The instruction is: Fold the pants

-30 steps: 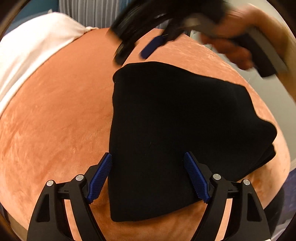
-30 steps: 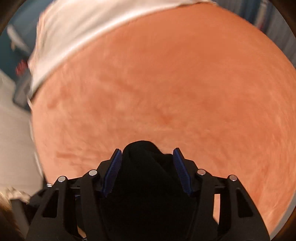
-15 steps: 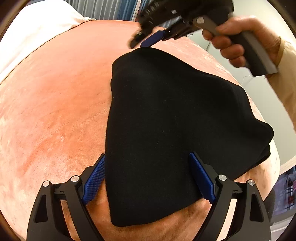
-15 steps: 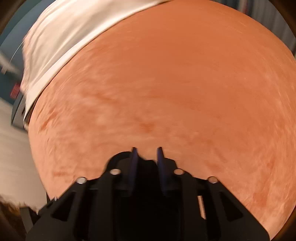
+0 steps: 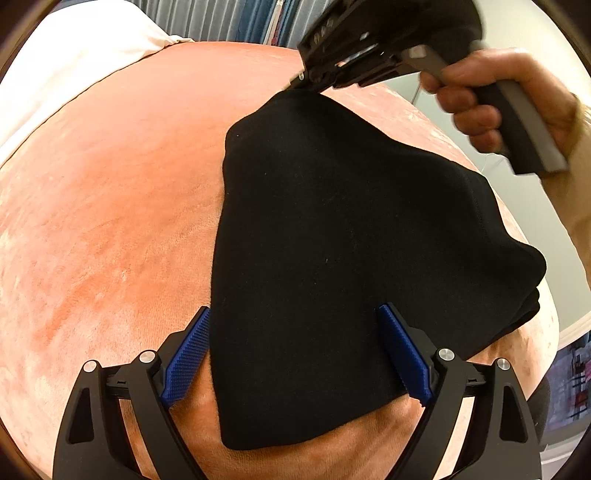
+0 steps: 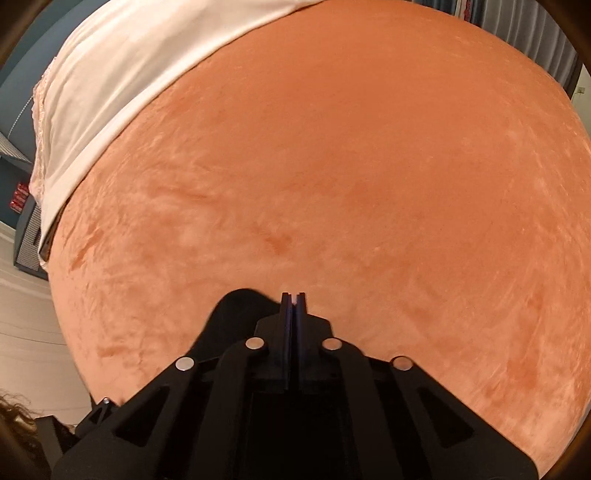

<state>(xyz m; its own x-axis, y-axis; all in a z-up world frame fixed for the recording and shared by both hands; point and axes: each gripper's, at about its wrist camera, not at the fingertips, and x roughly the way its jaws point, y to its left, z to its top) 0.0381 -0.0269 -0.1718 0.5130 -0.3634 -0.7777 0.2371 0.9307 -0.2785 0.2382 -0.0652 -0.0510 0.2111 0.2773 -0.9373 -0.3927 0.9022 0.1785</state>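
Black pants point(image 5: 332, 240), folded into a thick pad, lie on an orange velvet bedcover point(image 5: 110, 184). My left gripper point(image 5: 295, 354) is open, its blue pads straddling the near end of the pants just above the cloth. My right gripper point(image 5: 299, 79) is shut on the far corner of the pants and lifts it into a peak. In the right wrist view the right gripper point(image 6: 293, 299) has its jaws pressed together, with a fold of black cloth point(image 6: 236, 310) showing to their left.
A white sheet or pillow point(image 5: 55, 66) lies at the far left of the bed and shows in the right wrist view point(image 6: 110, 74). Curtains point(image 5: 221, 22) hang behind. The bed's right edge point(image 5: 546, 317) drops off beside the pants.
My right gripper closed from open onto the far corner of the pants and raised it. My left gripper stayed open over the near end, moving slightly forward.
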